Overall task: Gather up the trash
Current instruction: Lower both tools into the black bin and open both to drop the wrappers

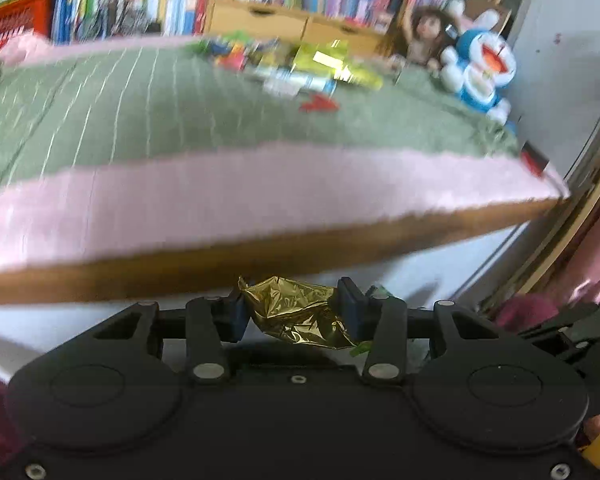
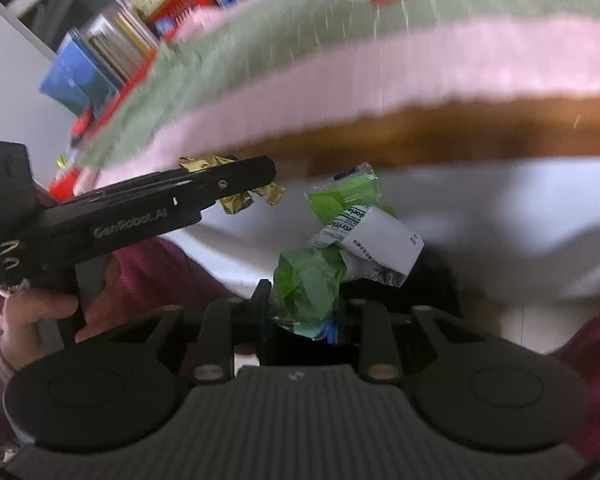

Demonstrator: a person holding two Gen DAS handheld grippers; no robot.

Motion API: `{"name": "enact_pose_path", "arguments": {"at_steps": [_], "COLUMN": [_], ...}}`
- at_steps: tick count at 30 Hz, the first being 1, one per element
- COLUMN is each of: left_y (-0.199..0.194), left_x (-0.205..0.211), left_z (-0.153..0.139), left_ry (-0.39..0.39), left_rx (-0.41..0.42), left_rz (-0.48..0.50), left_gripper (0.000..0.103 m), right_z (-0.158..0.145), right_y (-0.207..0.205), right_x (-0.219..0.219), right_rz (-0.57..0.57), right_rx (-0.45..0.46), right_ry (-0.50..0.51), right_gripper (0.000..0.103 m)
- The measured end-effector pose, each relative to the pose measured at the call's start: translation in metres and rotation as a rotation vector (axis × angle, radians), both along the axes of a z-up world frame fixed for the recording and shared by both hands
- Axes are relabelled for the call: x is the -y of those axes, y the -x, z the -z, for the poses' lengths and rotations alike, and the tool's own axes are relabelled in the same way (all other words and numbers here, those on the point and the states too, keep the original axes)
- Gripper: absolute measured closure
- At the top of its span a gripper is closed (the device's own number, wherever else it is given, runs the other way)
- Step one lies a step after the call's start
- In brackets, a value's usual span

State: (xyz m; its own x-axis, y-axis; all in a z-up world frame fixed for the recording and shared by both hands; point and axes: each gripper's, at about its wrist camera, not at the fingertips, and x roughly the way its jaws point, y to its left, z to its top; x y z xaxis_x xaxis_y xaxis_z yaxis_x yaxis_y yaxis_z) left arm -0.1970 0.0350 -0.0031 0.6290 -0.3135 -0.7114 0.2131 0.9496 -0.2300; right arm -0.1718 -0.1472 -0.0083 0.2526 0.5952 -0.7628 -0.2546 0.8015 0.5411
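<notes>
Left gripper (image 1: 296,312): jaws clamped on a crumpled gold foil wrapper (image 1: 296,314), held off the near edge of the bed (image 1: 220,200). Right gripper (image 2: 302,312): jaws clamped on a green-and-white wrapper (image 2: 312,280), likewise in front of the bed. More litter (image 1: 300,68) lies on the green blanket (image 1: 140,112), near a blue plush toy (image 1: 480,68)

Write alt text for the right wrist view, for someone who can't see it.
The right gripper clamps a crumpled green and white wrapper. To the left, the left gripper, held in a hand, pinches a gold foil wrapper; a blurred bed lies behind.
</notes>
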Motion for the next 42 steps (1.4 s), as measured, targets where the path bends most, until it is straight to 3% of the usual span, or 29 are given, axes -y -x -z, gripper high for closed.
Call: {"name": "enact_pose_path", "arguments": {"at_steps": [5,10,13,15,17,21,42], "left_y": [0.001,-0.004,-0.007,-0.009,-0.011,-0.014,-0.011], "left_x": [-0.010,-0.015,-0.017,-0.017,-0.015,-0.013,-0.012], "left_z": [0.033,0.049,0.055,0.057,0.058,0.058,0.032], "left_ry": [0.010,-0.019,-0.022,-0.021,-0.025,-0.035,-0.046], "left_rx": [-0.148,-0.199,-0.211,-0.219,-0.223,-0.227,-0.180], "left_rz": [-0.010,-0.009,-0.006,-0.007,-0.007,-0.002,-0.002], "left_gripper": [0.060,0.060,0.058,0.048,0.037,0.032,0.026], "right_z": [0.031,0.046,0.044,0.042,0.040,0.039,0.013], "right_y": [-0.006,-0.014,-0.016,-0.019,-0.019,-0.025,-0.027], "right_x": [-0.015,-0.027,-0.030,-0.031,-0.030,-0.030,-0.016], "right_rz": [-0.053,-0.086,-0.087,-0.083,-0.081,-0.072,-0.046], "right_rx": [-0.151,-0.226,-0.217,-0.212,-0.203,-0.203,-0.126], "right_ry": [-0.010,0.031,0.048,0.051,0.060,0.068,0.097], "right_gripper": [0.072,0.070,0.066,0.052,0.045,0.042,0.030]}}
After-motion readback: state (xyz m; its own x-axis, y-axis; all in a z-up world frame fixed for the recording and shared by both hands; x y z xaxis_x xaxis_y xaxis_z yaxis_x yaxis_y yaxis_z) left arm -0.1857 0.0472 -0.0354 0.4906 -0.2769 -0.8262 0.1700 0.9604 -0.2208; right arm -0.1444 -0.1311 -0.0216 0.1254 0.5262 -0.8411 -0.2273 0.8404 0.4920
